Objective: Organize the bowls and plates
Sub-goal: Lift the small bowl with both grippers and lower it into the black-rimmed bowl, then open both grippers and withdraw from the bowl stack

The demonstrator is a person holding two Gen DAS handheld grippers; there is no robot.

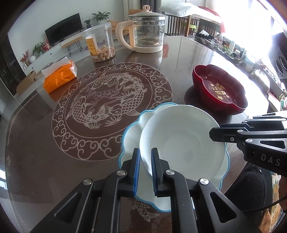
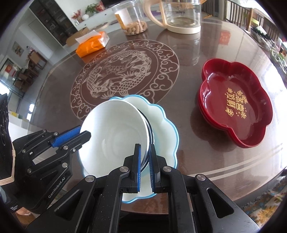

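A white bowl hangs tilted just over a white scalloped plate with a blue rim, which lies on the brown table. My left gripper is shut on the bowl's near rim in the left wrist view. In the right wrist view it comes in from the left. My right gripper is shut on the opposite rim and shows at the right of the left wrist view. A stack of red flower-shaped dishes with gold lettering sits to the right.
At the table's far side stand a glass kettle, a clear jar of peanuts and an orange tissue pack. A fish emblem marks the table centre. The table edge runs close at the lower right.
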